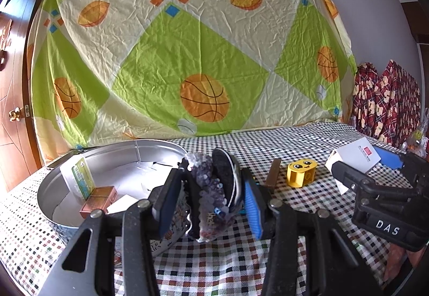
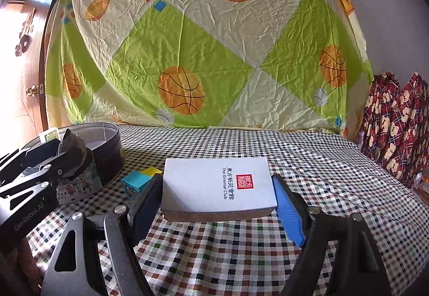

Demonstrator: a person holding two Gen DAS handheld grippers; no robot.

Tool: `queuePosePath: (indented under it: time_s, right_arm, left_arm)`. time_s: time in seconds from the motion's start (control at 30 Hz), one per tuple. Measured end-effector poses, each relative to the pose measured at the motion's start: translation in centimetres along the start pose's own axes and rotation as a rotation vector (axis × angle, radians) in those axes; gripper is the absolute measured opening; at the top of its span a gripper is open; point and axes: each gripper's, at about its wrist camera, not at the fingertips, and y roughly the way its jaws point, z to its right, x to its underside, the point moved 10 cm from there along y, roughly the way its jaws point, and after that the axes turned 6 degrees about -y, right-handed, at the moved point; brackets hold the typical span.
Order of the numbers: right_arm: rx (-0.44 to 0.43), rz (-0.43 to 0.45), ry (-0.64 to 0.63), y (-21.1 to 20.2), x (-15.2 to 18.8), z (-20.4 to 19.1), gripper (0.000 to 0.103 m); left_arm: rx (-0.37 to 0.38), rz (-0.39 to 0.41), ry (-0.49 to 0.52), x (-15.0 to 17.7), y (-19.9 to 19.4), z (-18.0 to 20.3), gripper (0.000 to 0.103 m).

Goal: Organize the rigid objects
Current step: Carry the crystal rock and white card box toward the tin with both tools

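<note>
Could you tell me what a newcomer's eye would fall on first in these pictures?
Probably the green-and-cream basketball sheet hung across the back wall. Next, the left gripper holding a purple crystal rock beside the round metal tin, and the right gripper clamping a white box above the checked tablecloth.

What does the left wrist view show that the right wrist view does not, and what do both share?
Only the left wrist view shows the yellow smiley block and the copper box inside the tin. Only the right wrist view shows the blue cube and the red seal on the white box. Both share the round tin, the purple crystal rock in the left tongs, and the checked tablecloth.
</note>
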Motion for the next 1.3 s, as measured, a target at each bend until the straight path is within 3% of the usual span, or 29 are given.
queuePosePath:
  time_s: [0.6, 0.9, 1.3]
  right_arm:
    - [0.050, 0.044, -0.014, -0.9, -0.4, 0.2, 0.080]
    - [0.148, 0.050, -0.097, -1.3, -0.7, -0.7, 0.081]
    - [0.101, 0.075, -0.092, -1.4, -1.3, -3.6, 0.081]
  left_arm:
    - [-0.001, 0.010, 0.000, -0.1, -0.3, -0.2, 0.045]
    - [-0.008, 0.033, -0.001, -0.5, -0.9, -1.5, 0.045]
    - [-0.052, 0.035, -0.032, -0.4, -0.9, -4.3, 0.045]
